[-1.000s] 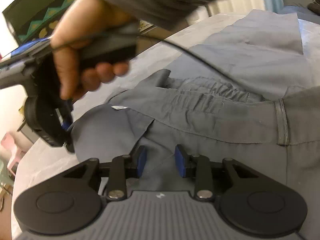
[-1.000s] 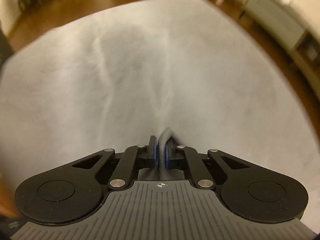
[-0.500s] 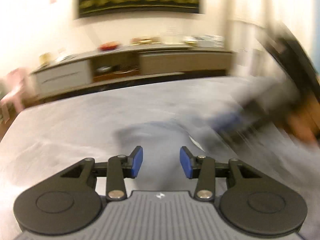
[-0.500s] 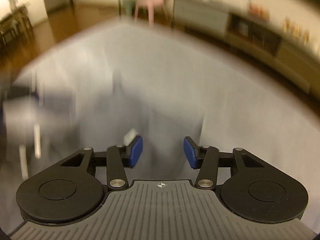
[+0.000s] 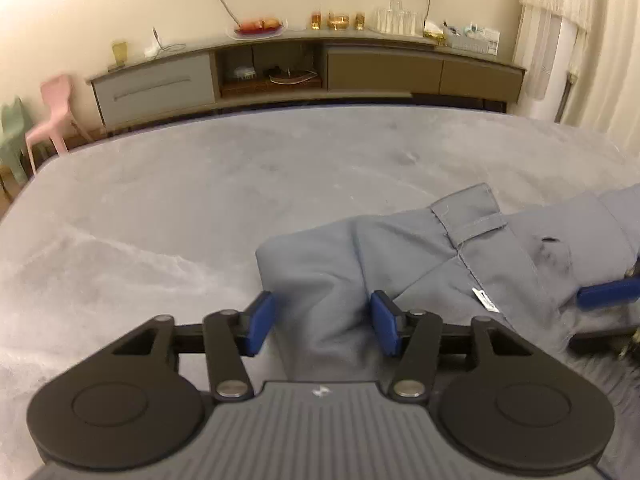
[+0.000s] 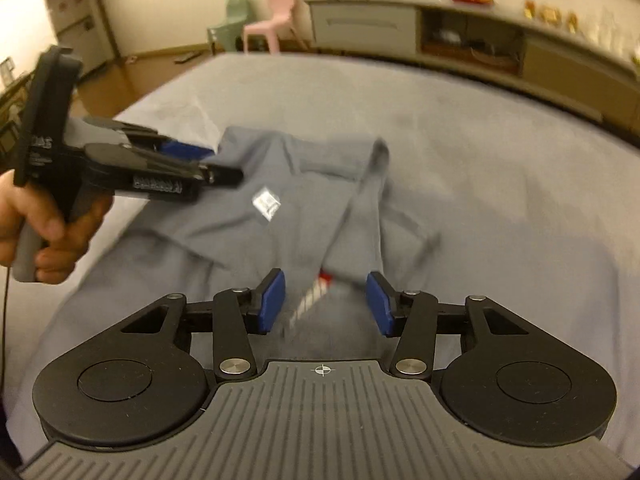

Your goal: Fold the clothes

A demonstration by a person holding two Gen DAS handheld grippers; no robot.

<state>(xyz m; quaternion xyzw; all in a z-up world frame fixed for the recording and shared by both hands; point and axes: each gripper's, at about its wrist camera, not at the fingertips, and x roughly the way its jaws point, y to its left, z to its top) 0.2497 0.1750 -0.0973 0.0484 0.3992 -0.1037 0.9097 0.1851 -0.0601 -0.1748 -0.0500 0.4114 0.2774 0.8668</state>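
A: What changed with the right gripper (image 6: pixel 326 304)?
B: It was clamped on a fold of the grey cloth garment (image 6: pixel 304 200); its jaws have just been opening, and the cloth now lies loose below them.
A: And the left gripper (image 5: pixel 322 322)?
B: Its jaws widened too, gripping nothing, and it now faces the sideboard.

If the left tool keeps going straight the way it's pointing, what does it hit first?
Most likely the grey garment: the left tool, open, angles down at the fold lying between its fingers. Depth is hard to judge.
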